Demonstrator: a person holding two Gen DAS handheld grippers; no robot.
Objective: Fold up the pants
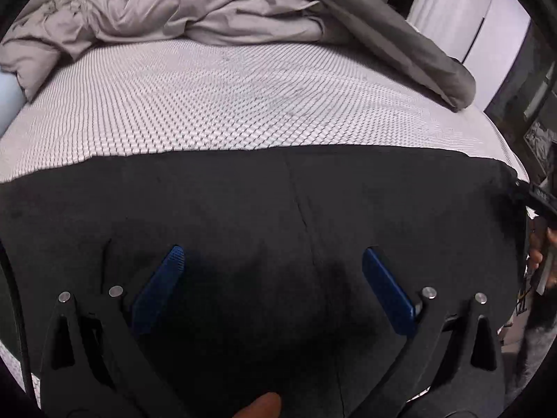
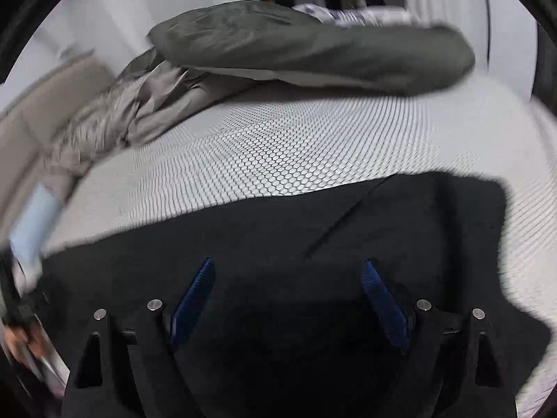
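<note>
On the left, the left gripper (image 1: pixel 271 264) hangs over the black pants (image 1: pixel 243 202), its blue pads (image 1: pixel 160 285) spread wide with nothing between them. The pants lie flat across the near part of the bed (image 1: pixel 209 104), their far edge straight, a rumpled grey duvet (image 1: pixel 174 10) well beyond. To the right, the right gripper (image 2: pixel 285 278) is likewise spread apart and empty above the same cloth, near its right end. This looks like a pause between folds: a layer seems laid down and let go. The next move probably calls for each gripper to pinch an edge or corner cleanly, catching all layers, before carrying it over.
</note>
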